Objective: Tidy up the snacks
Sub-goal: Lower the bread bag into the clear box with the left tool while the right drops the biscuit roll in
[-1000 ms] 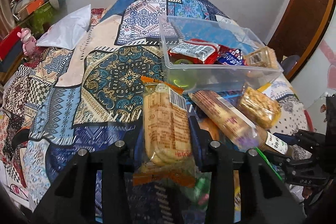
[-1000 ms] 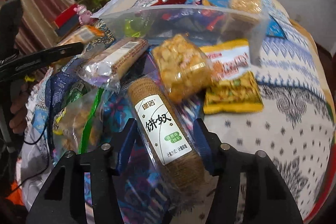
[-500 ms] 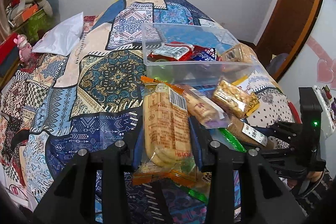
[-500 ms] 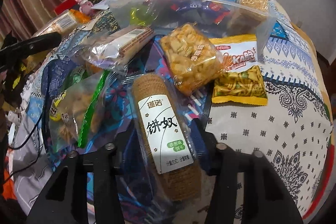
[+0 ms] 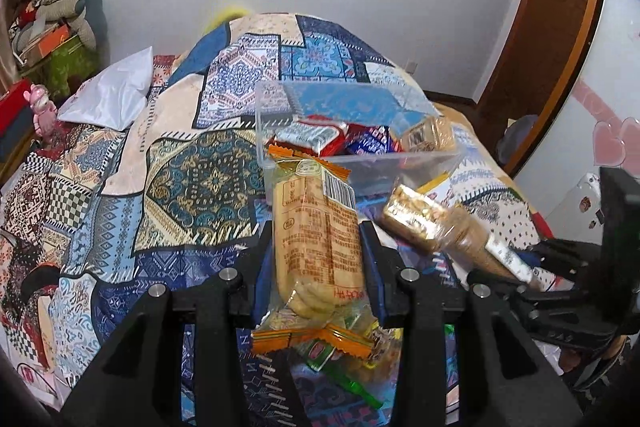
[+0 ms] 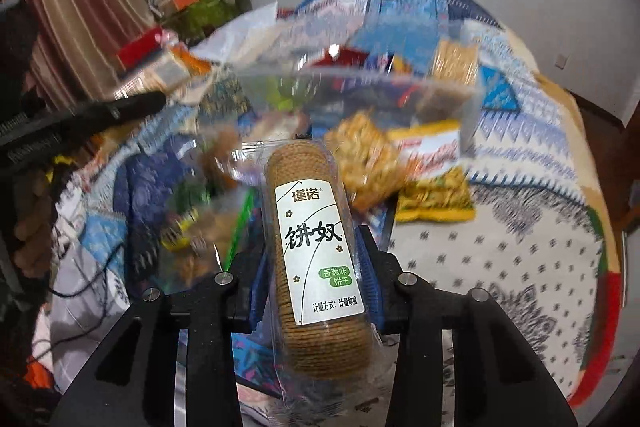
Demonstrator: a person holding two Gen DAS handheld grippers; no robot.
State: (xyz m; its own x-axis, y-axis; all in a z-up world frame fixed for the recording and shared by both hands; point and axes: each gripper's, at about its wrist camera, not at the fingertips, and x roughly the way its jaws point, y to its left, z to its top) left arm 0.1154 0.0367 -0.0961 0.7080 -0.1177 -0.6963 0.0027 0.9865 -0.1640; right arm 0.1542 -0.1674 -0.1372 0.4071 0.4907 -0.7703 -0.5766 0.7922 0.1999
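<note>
My left gripper (image 5: 316,247) is shut on a clear orange-edged pack of pale biscuits (image 5: 312,203), held off the patchwork bedspread. Beyond it stands the clear plastic bin (image 5: 262,123) with several wrapped snacks inside. My right gripper (image 6: 312,247) has its jaws closing, pads pressing on a roll of brown round crackers (image 6: 308,183) with a white label, lifted above the bed. In the left wrist view that roll (image 5: 468,239) shows at the right. The bin (image 6: 360,95) lies ahead in the right wrist view, blurred.
Loose snacks lie in front of the bin: a peanut pack (image 6: 368,155), a yellow pack (image 6: 436,195) and a green-striped bag (image 5: 352,383). A white pillow (image 5: 112,95) lies far left. A wooden door (image 5: 560,47) stands at the right, with cluttered shelves at the left.
The right jaws have closed on the cracker roll and raised it off the bed. The left gripper has risen with its biscuit pack; the bin now sits lower and farther in view.
</note>
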